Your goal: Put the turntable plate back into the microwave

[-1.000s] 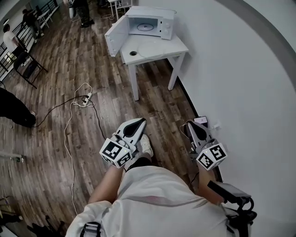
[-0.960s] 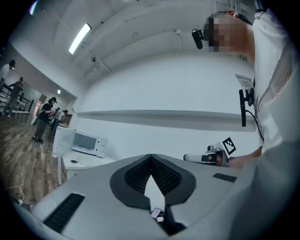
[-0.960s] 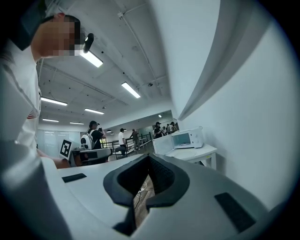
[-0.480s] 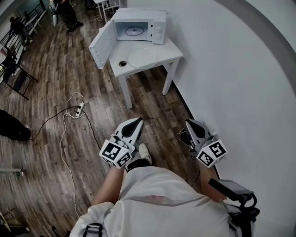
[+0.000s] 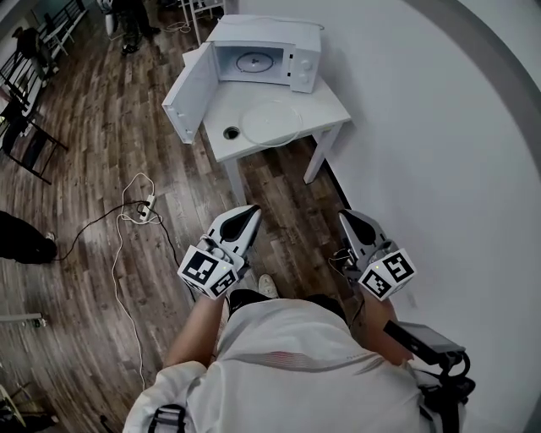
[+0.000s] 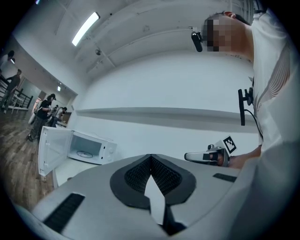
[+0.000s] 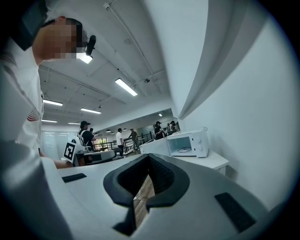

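Observation:
The white microwave (image 5: 266,57) stands at the back of a small white table (image 5: 330,108) with its door (image 5: 188,97) swung open to the left. A roller ring lies inside the cavity. The clear glass turntable plate (image 5: 270,121) lies flat on the table in front of the microwave. A small dark round piece (image 5: 231,133) sits beside the plate. My left gripper (image 5: 251,211) and right gripper (image 5: 345,216) are held level over the floor, well short of the table, both shut and empty. The microwave (image 6: 89,149) shows far ahead in the left gripper view and again, as the microwave (image 7: 187,144), in the right gripper view.
A white wall (image 5: 439,127) runs along the right, close to the table. On the wood floor to the left lie a power strip (image 5: 144,205) and loose cables. Several people (image 5: 131,15) and black chairs (image 5: 25,127) are farther off at the upper left.
The table and microwave have drawn nearer and grown larger in the head view as the person walked toward them. Both grippers kept the same shut, level pose.

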A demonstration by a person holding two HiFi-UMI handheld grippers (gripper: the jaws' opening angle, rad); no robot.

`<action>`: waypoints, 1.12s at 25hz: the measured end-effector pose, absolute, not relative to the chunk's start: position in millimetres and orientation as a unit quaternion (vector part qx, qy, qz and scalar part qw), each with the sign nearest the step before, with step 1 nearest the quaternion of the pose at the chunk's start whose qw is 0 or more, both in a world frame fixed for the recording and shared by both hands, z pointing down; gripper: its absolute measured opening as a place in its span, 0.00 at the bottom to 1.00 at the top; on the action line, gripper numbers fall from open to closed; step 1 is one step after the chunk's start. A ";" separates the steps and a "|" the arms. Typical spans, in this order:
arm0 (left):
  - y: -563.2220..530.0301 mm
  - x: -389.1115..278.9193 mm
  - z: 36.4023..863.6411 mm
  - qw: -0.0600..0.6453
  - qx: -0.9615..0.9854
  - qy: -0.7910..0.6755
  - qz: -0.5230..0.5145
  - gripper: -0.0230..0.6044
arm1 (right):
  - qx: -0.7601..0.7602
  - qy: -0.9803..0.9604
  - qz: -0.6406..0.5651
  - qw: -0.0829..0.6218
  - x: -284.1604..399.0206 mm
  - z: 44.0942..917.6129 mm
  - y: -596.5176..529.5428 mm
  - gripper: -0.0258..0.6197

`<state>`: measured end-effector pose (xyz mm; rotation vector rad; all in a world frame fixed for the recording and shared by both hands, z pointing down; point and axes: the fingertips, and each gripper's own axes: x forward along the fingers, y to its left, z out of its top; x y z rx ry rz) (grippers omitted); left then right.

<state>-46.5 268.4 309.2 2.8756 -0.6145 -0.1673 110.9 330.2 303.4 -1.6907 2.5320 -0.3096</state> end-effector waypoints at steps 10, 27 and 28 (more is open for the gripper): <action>208.6 -41.6 316.5 0.108 0.964 -0.235 -0.054 0.05 | -0.534 0.837 -0.118 0.033 124.8 310.2 260.1 0.04; 53.9 29.2 323.1 0.116 0.931 -0.340 -0.072 0.05 | -0.434 0.893 -0.113 0.040 200.6 322.8 50.9 0.04; 44.0 33.0 321.4 0.116 0.928 -0.345 -0.078 0.05 | -0.427 0.896 -0.116 0.040 206.4 324.7 38.8 0.04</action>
